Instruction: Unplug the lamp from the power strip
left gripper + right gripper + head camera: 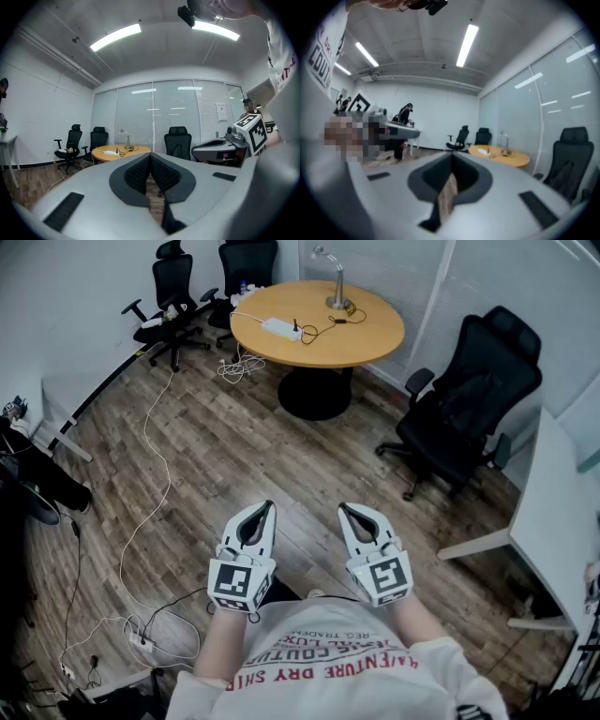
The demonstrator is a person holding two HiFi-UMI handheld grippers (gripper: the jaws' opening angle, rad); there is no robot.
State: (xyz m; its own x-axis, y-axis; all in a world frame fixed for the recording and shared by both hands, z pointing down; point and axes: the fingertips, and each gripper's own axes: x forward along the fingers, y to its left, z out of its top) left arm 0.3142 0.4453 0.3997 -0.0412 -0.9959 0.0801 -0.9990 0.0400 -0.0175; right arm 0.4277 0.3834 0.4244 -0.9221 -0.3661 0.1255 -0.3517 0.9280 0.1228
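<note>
Hand-held grippers: left and right shut, empty.
Lamp: on surface, 12 o'clock, well apart.
Strip: at lamp's 8 o'clock (seemingly plugged in).
Risk: tugging cord may drag strip off.

1. Brown wood-plank floor is open from the person straight to the round light-wood table.
2. Large black mesh office chair stands right of that lane; a white desk closes off the far right.
3. Thin white cable trails over the floor on the left, with a white cable coil beside the table.
4. Two black swivel chairs crowd the table's far-left side.
5. Tabletop: near and right parts are bare. A white power strip, black cords and a silver gooseneck lamp take the left and back.
</note>
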